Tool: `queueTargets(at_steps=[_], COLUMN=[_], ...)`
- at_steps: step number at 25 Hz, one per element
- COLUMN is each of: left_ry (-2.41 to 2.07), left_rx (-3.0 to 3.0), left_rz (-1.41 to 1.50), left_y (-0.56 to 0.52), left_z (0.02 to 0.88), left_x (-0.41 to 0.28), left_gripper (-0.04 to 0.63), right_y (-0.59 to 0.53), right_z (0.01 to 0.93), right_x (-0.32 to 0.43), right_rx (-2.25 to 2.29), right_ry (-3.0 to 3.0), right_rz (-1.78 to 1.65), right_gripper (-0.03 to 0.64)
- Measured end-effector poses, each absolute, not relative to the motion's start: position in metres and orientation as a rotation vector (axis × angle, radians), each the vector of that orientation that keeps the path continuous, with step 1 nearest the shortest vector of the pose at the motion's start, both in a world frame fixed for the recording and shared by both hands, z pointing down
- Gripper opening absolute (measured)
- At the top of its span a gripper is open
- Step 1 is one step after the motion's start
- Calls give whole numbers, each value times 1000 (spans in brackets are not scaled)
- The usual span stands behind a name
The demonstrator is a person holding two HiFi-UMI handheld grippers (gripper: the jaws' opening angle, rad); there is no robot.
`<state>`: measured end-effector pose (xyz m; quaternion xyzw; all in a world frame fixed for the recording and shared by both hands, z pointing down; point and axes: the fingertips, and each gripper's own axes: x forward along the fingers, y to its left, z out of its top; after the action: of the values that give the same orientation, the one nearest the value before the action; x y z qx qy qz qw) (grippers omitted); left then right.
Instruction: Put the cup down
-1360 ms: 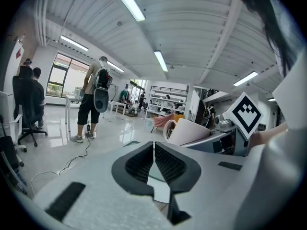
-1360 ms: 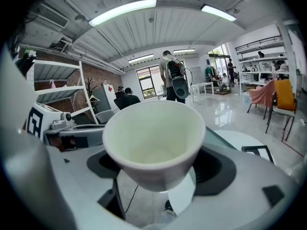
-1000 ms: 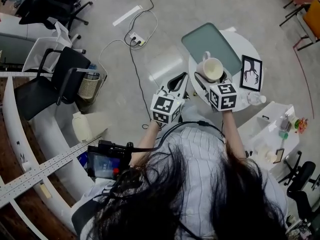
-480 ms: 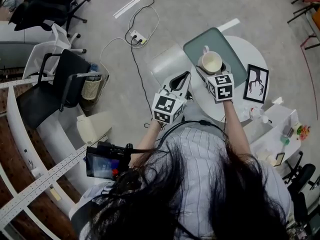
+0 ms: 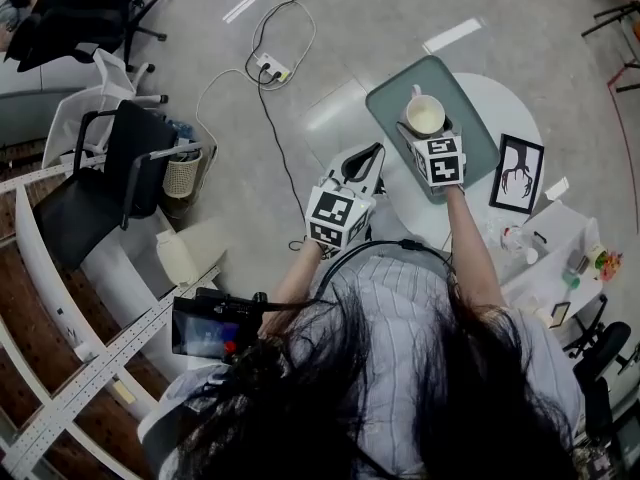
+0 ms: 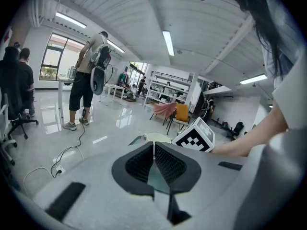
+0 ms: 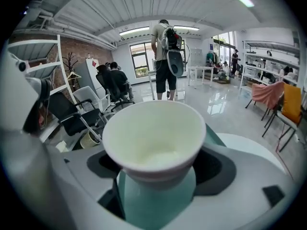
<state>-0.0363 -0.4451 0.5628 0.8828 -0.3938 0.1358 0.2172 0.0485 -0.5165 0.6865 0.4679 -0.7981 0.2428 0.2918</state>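
Tray, cup now over it, R tool clamped

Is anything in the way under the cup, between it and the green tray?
No, nothing I can see. The right gripper holds the cup just over a bare part of the green tray. The picture frame is off to the side on the white table, apart from the tray.

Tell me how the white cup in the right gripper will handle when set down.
The cup looks glazed and rigid: probably slippery in the right gripper, and chippable. It appears empty, so likely light. Its rim flares wider than its base, so it may tip if released tilted.
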Motion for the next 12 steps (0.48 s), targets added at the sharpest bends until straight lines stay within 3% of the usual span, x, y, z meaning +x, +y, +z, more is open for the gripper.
queueTargets(at_steps=[12], left_ry=[-1072], left_rx=[2442], left_rz=[401], left_y=[-460], left_z=[576], left_x=[-33], left_gripper=[18], right_y=[-517], right_z=[725], right_x=[53], right_rx=[1245], right_ry=[-2040], right_rz=[679], right_gripper=[408])
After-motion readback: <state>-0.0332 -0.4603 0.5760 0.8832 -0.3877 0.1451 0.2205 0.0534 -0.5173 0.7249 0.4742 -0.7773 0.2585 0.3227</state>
